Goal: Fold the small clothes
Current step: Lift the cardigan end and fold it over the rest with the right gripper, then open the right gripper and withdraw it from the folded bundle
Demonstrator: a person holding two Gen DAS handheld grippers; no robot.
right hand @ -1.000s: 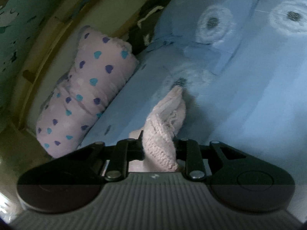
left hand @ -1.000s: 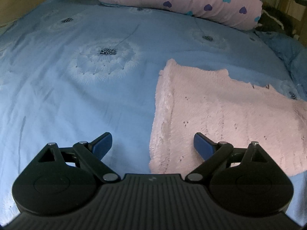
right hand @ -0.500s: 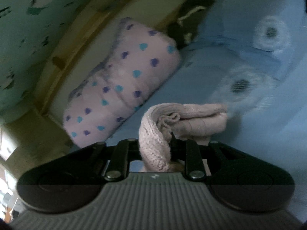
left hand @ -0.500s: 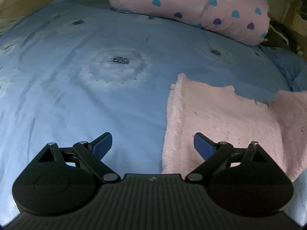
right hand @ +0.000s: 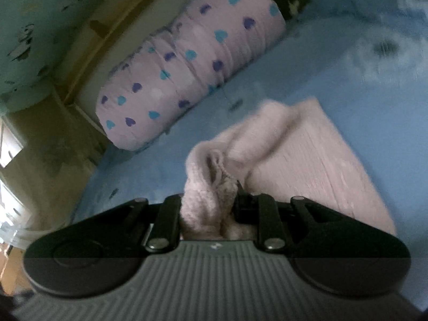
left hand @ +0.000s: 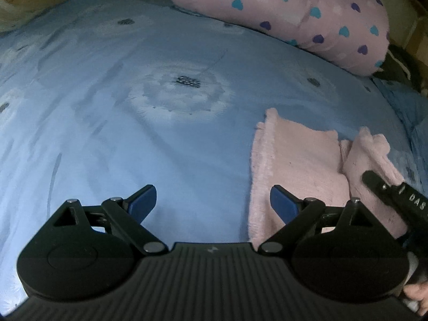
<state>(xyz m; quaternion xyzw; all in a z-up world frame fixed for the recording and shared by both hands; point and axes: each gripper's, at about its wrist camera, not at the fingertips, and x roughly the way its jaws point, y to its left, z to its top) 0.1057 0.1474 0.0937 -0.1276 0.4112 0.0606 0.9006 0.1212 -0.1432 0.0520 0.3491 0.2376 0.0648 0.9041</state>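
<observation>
A pink knitted garment (left hand: 294, 165) lies on the blue bedspread (left hand: 133, 123), at the right in the left wrist view. My left gripper (left hand: 212, 202) is open and empty, hovering at the garment's left edge; its right fingertip is over the knit. My right gripper (right hand: 211, 208) is shut on a bunched end of the garment (right hand: 307, 160), which it holds folded over the flat part. The right gripper also shows in the left wrist view (left hand: 393, 192), on the raised fold.
A pink bolster pillow with blue and purple hearts (left hand: 294, 13) lies along the bed's far edge, also in the right wrist view (right hand: 187, 67). A dark cloth (left hand: 398, 67) and a blue pillow (left hand: 409, 107) sit at the far right.
My right gripper has carried the garment's end over the flat part, toward the left gripper, and now shows in the left wrist view. The left gripper has stayed open and shifted slightly.
</observation>
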